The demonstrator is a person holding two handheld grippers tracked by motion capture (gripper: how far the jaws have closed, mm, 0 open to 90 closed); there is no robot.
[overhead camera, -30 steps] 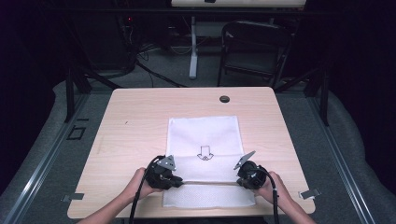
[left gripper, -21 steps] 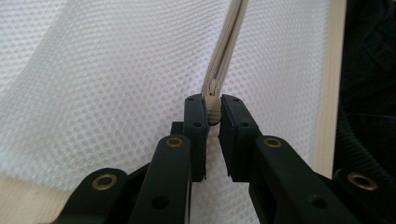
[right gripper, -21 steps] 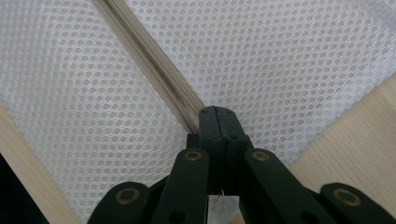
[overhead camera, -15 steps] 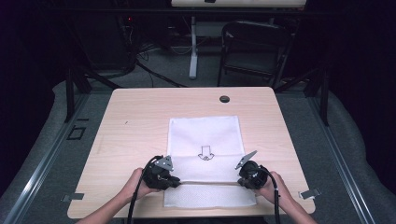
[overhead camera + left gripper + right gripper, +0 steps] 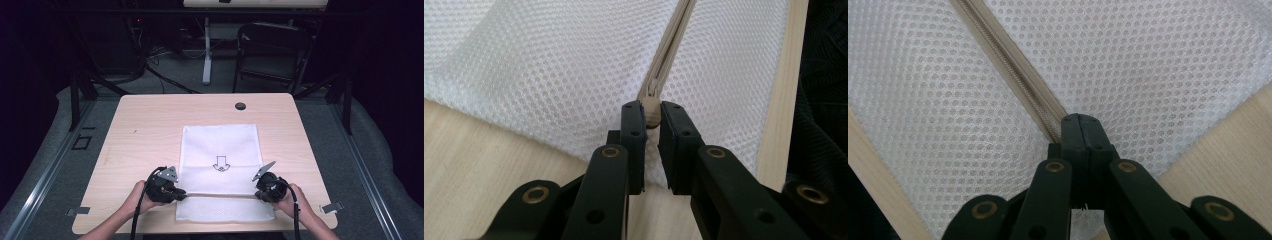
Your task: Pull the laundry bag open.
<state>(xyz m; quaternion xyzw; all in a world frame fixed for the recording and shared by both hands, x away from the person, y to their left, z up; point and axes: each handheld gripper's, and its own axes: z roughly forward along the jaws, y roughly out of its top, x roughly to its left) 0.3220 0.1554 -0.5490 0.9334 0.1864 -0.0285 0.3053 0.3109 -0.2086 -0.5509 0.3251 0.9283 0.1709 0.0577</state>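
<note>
Left gripper view is showing the zipper pull (image 5: 652, 111) sitting between my left gripper (image 5: 652, 116) fingers, which are pinching it from both sides at the near end of the beige zipper (image 5: 669, 55). The white mesh bag (image 5: 220, 145) is lying flat on the desk (image 5: 145, 130), toward my edge, the zipper running crosswise near its bottom.

My right gripper (image 5: 1081, 125) fingers are pressed fully together on the other end of the zipper tape (image 5: 1013, 65), anchoring it.

Risks, as I am judging them:
- The pull is small and rounded, and I am gripping it only at the fingertips; a sideways tug could make it slip out.
- If the right anchor gives, the mesh would be bunching ahead of the slider and jamming it.
- Pulling upward rather than along the teeth could be lifting the whole bag off the desk.

View comparison: high view is giving me the layout, both grippers at opposite ends of the zipper line and the arrow print (image 5: 220, 163) on the bag, but the pull is too small there. The gripper views are resolving the teeth and each grip.
</note>
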